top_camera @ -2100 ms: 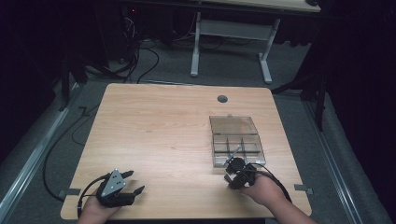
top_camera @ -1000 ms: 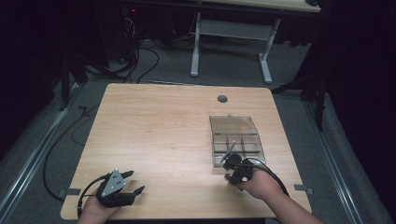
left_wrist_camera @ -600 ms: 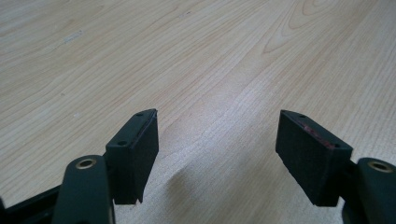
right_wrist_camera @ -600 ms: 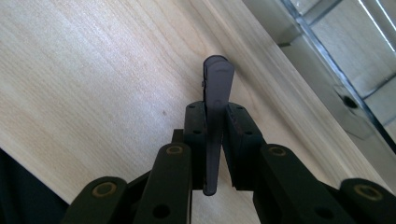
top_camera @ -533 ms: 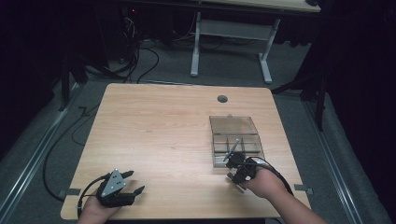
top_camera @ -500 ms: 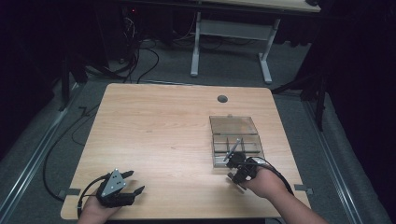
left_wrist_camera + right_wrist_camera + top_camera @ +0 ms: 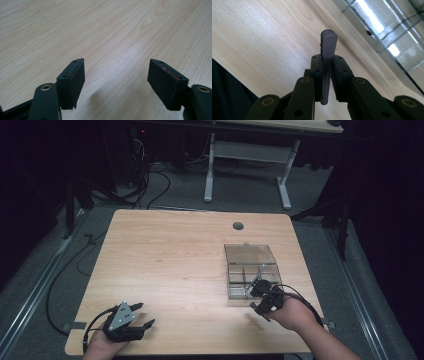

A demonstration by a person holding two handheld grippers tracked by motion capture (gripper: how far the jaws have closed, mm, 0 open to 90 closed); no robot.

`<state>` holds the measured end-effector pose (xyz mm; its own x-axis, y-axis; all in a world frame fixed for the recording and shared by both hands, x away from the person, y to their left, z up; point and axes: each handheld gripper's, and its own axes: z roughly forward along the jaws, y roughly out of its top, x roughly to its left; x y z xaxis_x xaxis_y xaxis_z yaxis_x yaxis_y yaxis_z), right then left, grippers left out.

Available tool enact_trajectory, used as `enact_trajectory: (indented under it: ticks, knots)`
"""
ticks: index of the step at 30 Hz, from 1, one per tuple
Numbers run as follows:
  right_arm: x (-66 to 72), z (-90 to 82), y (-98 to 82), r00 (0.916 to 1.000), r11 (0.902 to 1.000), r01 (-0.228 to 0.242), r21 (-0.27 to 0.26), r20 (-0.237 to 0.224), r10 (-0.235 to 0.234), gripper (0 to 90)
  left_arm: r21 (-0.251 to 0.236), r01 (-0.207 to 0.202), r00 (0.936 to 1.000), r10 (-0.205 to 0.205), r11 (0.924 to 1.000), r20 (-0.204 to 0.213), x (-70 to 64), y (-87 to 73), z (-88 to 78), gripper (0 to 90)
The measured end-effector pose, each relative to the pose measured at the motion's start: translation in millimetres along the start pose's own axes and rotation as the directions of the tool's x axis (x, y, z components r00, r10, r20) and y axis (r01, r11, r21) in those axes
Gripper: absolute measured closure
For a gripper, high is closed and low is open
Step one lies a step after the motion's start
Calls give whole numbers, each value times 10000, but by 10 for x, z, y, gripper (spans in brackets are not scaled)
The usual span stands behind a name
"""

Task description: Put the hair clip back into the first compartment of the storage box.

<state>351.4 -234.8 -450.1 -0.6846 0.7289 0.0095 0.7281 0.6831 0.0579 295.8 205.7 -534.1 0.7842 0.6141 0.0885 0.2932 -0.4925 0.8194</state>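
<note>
A table (image 7: pixel 170 270) takes up the middle of the high view, with floor around it and a second table's legs (image 7: pixel 210 170) at the upper centre of the frame. A compartmented box (image 7: pixel 250 270) sits on the table right of centre, its lid section toward the top of the frame and its divided section below. A round hole (image 7: pixel 238 225) lies in the tabletop above the box. The right gripper (image 7: pixel 260 287) is at the box's lower right edge, clamping a thin flat piece (image 7: pixel 258 274) that reaches up over the divided section. The left gripper (image 7: pixel 141 316) rests at the lower left of the table, well apart from the box, its jaws spread over bare tabletop.
</note>
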Motion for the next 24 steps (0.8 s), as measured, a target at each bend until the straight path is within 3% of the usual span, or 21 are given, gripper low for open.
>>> enact_trajectory:
  ticks: [13,16,23,24]
  knots:
    - [-72,-129,20,9999,10000,-31,-76,102,32,800,-3,-9,10000,9,10000,8,0,0,-1,304]
    - [-73,-175,43,9995,9995,-303,-50,114,304,800,-4,0,10000,0,10000,14,1,0,0,304]
    - [-126,-261,111,9997,9997,-84,-217,226,88,799,-7,-17,10000,17,10000,-1,-1,0,-1,304]
    - [-121,-276,123,9994,9995,-279,-137,210,282,800,-9,-21,10000,21,10000,-5,-2,0,-1,304]
